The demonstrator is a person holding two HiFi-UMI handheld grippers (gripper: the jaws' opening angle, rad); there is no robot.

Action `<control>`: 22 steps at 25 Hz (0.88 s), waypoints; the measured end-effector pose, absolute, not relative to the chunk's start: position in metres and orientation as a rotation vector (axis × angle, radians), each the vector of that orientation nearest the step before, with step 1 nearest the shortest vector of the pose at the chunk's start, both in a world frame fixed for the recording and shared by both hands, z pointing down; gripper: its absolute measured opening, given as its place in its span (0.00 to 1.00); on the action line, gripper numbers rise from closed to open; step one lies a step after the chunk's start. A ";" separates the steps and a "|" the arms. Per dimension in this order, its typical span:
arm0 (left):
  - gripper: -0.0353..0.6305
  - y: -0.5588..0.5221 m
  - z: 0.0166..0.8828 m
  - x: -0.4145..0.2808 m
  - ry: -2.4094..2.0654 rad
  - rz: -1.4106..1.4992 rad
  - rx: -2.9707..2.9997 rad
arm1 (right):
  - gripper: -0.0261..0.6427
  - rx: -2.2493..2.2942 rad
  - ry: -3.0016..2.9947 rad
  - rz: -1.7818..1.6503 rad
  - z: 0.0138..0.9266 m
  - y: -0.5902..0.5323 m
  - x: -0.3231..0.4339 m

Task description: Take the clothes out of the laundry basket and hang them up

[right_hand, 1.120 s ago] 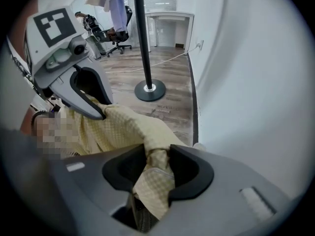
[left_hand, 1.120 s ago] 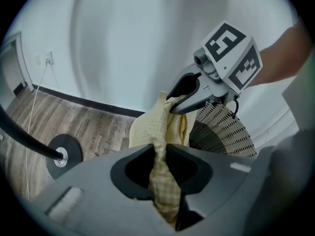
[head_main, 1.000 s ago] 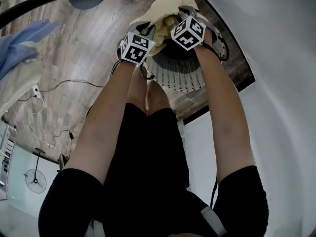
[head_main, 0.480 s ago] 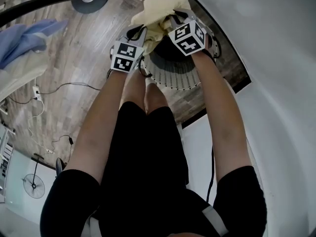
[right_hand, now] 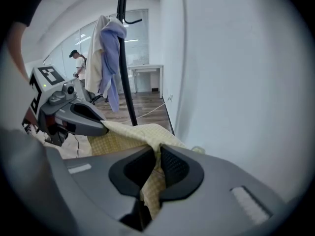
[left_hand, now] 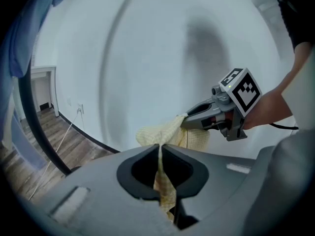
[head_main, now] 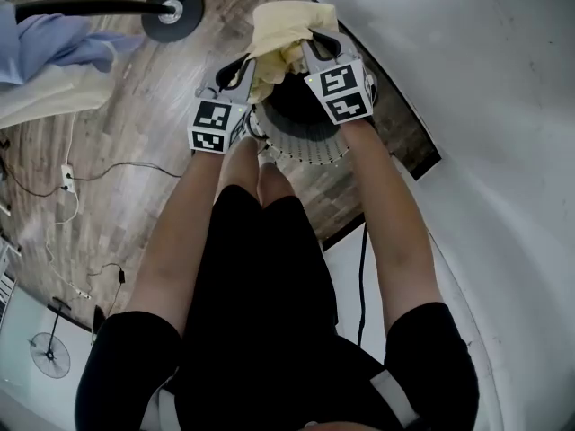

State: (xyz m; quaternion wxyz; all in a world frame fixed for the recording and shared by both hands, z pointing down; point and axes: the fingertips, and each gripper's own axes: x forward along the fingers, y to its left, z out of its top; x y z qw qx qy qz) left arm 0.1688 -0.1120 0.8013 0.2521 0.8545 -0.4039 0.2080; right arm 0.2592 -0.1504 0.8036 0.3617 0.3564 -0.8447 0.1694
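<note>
The yellow checked cloth is held up over the laundry basket, one fold clamped tight between the jaws of the left gripper, another between those of the right gripper, which have just been closing on it.

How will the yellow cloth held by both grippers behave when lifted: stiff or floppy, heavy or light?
Probably floppy: the yellow cloth folds and droops between the left gripper and the right gripper. Likely light, since two narrow pinches carry it. Its waffle-like weave should resist slipping.
</note>
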 end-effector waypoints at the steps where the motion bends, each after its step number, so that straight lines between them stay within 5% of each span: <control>1: 0.07 -0.113 0.787 0.168 -1.110 0.545 2.335 | 0.09 0.934 -2.190 0.431 0.789 -0.151 0.259; 22: 0.07 -0.077 0.460 0.133 -1.291 0.138 2.609 | 0.09 1.181 -2.588 0.338 0.455 -0.106 0.234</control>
